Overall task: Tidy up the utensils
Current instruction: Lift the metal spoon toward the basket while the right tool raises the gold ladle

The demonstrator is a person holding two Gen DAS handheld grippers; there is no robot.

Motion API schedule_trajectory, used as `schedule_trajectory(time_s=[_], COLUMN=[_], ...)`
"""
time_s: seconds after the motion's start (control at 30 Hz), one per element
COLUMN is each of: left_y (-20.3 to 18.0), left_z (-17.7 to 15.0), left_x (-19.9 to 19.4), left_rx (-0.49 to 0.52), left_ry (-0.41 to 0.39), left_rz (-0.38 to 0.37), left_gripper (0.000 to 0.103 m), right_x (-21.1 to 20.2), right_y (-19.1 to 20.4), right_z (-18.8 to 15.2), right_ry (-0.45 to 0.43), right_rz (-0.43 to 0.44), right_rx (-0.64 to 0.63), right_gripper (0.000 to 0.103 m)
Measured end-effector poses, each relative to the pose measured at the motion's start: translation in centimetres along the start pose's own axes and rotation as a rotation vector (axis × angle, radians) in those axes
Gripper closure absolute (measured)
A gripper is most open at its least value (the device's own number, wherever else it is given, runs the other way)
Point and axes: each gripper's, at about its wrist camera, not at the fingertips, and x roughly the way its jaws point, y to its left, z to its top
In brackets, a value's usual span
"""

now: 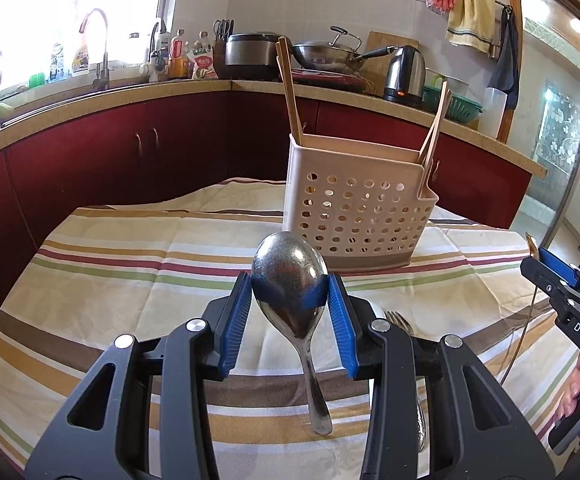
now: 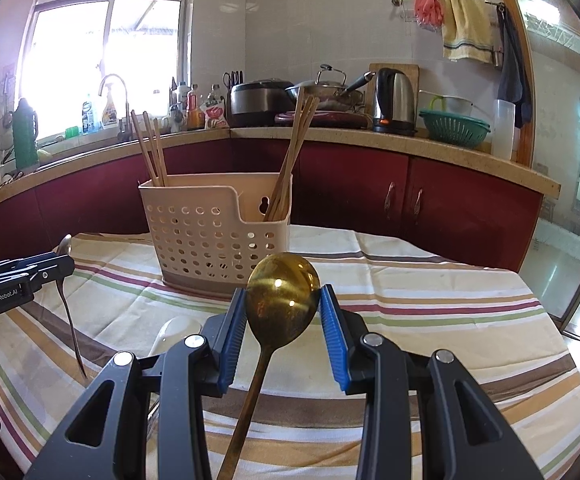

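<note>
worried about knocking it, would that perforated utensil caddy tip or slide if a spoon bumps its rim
Probably slides before tipping: the caddy is thin perforated plastic, so likely light, and sits on a loose striped cloth. Its base looks wide, which should resist tipping. The chopsticks leaning out high could shift and rattle.

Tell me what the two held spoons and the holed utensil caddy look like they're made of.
Silver spoon in the left tongs: apparently polished steel, mirror-bright, reflecting the blue pads. Gold spoon in the right tongs: metal with a glossy gold-coloured finish, showing sharp light glints; whether plated or brass is unclear. Utensil caddy: likely moulded plastic, matte beige with a darker base band and evenly punched round holes.
</note>
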Motion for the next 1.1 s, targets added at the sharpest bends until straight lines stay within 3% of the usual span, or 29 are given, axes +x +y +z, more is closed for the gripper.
schedule_trajectory(time_s=[0.33, 0.63, 0.67, 0.73, 0.83, 0.97, 1.1], left_y=[0.2, -0.1, -0.2, -0.3, -0.3, 0.0, 0.8], left_z=[0.6, 4.0, 4.5, 5.4, 6.7, 6.6, 5.4], left_x=[-0.6, -2.1, -2.3, -2.6, -2.6, -1.7, 0.6], left_rx=[-0.007, 0.004, 0.008, 0.017, 0.020, 0.008, -0.039], left_ry=[-0.023, -0.100, -0.112, -0.128, -0.152, -0.120, -0.005], left_rz=[0.001, -0.032, -0.035, -0.043, -0.044, -0.042, -0.059], left_gripper=[0.065, 0.069, 0.075, 0.099, 0.099, 0.099, 0.099], right_x=[-0.6, -1.2, -1.1, -1.1, -0.9, -0.7, 0.0], right_y=[0.2, 0.4, 0.4, 0.5, 0.6, 0.8, 1.1], right_z=[0.9, 4.1, 4.4, 5.4, 6.5, 6.7, 5.6], right_ry=[-0.041, -0.134, -0.142, -0.168, -0.193, -0.193, -0.156], right_rz=[-0.003, 0.006, 0.008, 0.013, 0.019, 0.026, 0.032], right_rx=[-0.003, -0.014, -0.014, -0.017, -0.019, -0.018, -0.022], right_gripper=[0.066, 0.066, 0.066, 0.066, 0.066, 0.066, 0.066])
